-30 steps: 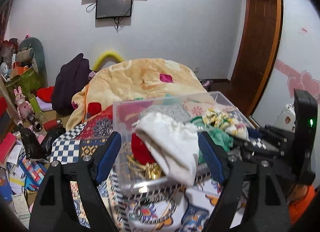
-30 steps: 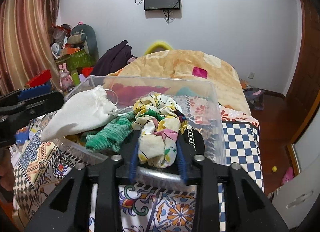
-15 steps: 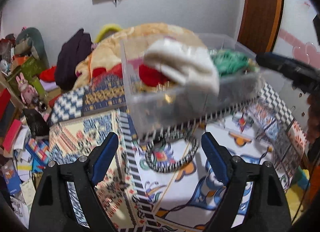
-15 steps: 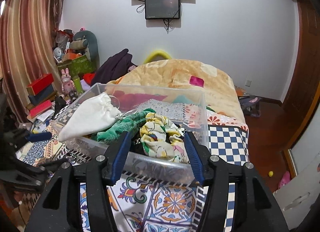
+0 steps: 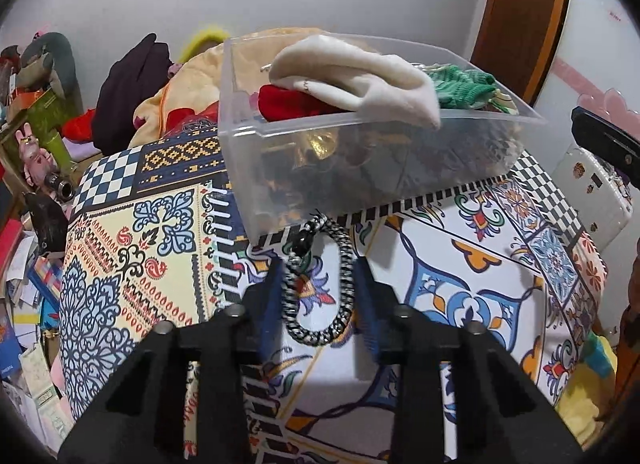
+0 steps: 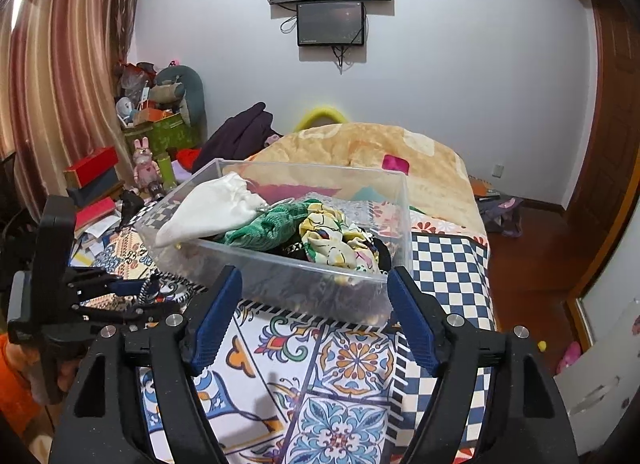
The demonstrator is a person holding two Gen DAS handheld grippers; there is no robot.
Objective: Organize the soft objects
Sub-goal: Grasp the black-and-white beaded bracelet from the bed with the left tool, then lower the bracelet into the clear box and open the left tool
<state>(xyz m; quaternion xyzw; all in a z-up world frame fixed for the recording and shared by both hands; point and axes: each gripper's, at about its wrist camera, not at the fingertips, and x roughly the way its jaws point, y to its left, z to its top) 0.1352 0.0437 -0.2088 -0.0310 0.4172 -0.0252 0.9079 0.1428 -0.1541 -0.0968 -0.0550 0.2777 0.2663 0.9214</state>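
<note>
Left wrist view, lower centre: the left gripper [image 5: 316,296] has its jaws closing around a black-and-white braided hair tie [image 5: 320,284], which lies on the patterned bedspread [image 5: 460,264] between the two blue pads; the pads look to be touching its sides, squeezing the loop narrow. Just above it, at mid-frame, a clear plastic bin [image 5: 360,160] sits on the bed. A white cloth pouch [image 5: 356,80] drapes over the bin's near rim, with a red fabric piece [image 5: 288,102] under it and a green knitted item [image 5: 464,86] to its right.

Right wrist view: the right gripper [image 6: 314,316] fills the lower centre, its jaws spread and opening, with nothing between them; the bin's near wall shows beyond the gap. A floral scrunchie [image 6: 340,240] lies in the bin's right half beside the green knit. The left gripper appears at the lower left edge.
</note>
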